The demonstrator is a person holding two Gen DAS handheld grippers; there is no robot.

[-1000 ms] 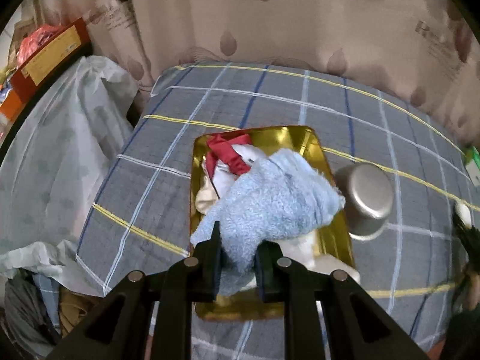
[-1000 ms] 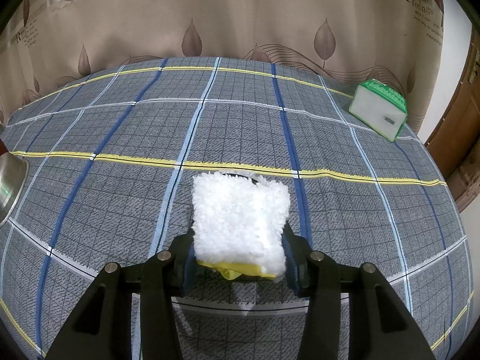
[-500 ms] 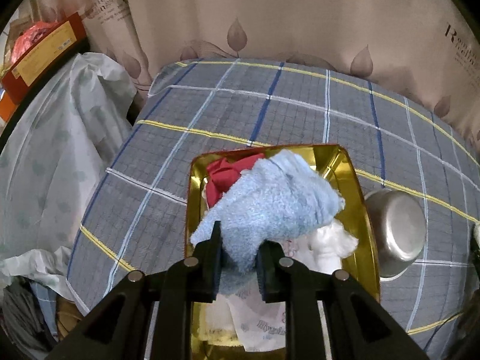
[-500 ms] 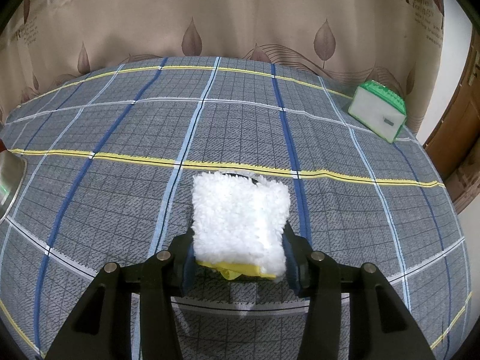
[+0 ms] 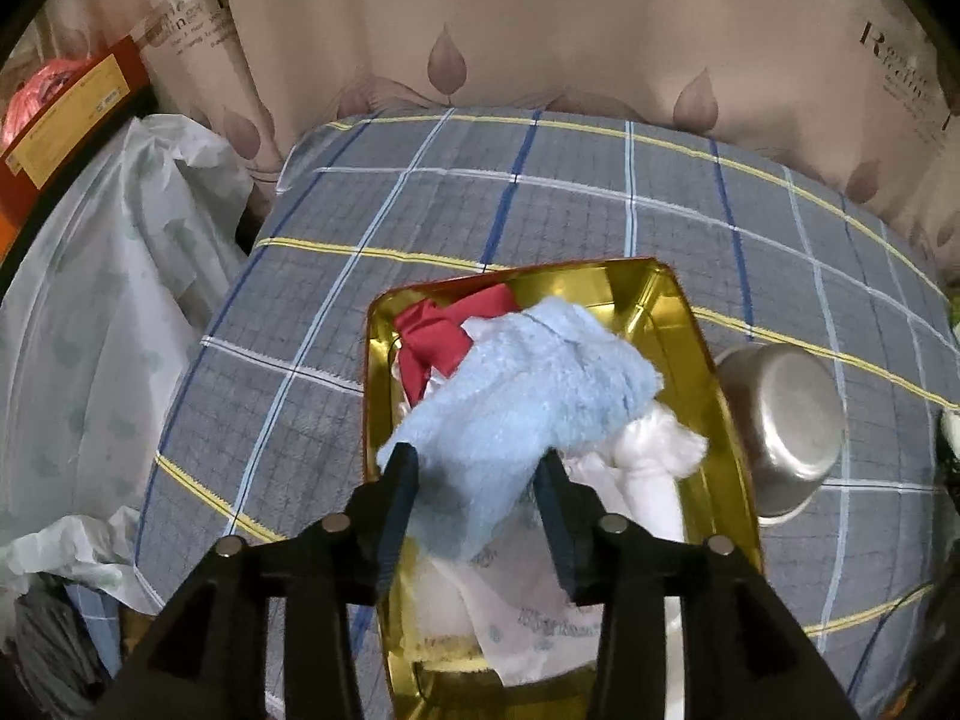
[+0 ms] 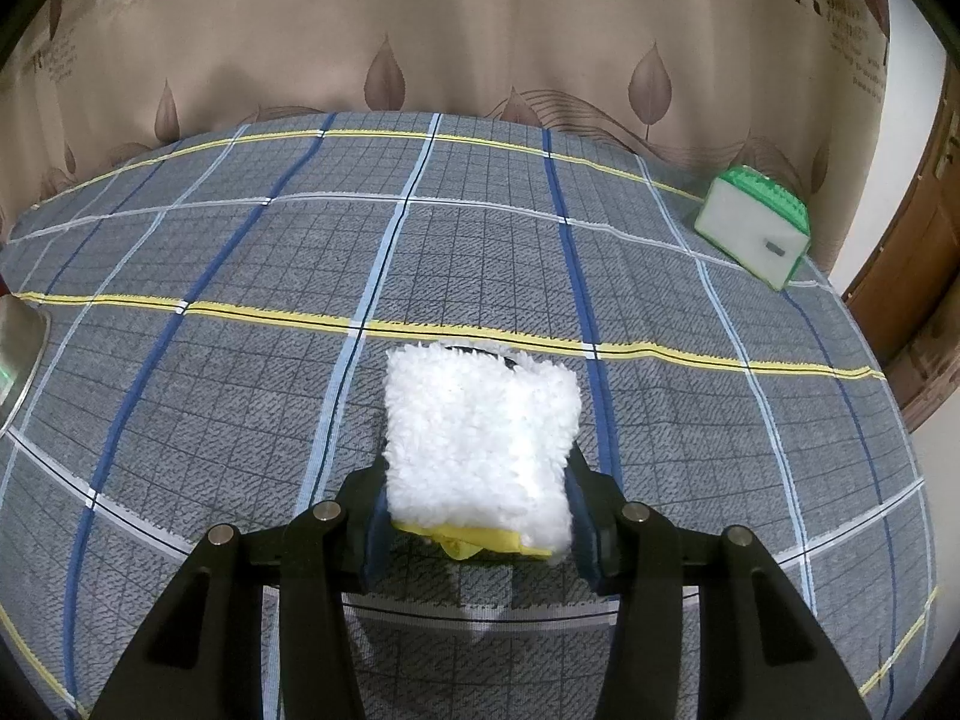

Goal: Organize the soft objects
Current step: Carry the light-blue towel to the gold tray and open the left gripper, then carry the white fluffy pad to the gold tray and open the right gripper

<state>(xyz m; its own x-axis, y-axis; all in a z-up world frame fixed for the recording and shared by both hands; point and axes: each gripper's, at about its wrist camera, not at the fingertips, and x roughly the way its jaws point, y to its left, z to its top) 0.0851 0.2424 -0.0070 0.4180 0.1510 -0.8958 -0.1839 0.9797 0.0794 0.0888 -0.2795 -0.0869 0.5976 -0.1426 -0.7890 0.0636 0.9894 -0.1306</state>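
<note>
Steel bowl (image 5: 780,420) beside gold tray (image 5: 708,372), curtain (image 5: 540,48) behind

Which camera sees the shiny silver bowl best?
The left wrist view. There the silver bowl shows nearly whole, tipped over on the checked cloth right of the gold tray. The right wrist view catches only a shiny sliver at its left edge.

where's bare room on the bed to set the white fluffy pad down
Open checked cover lies ahead of the fluffy white pad, from the yellow stripe back to the curtain, left of the green-and-white box. Crowded: the gold tray, heaped with cloths, with the steel bowl beside it.
</note>
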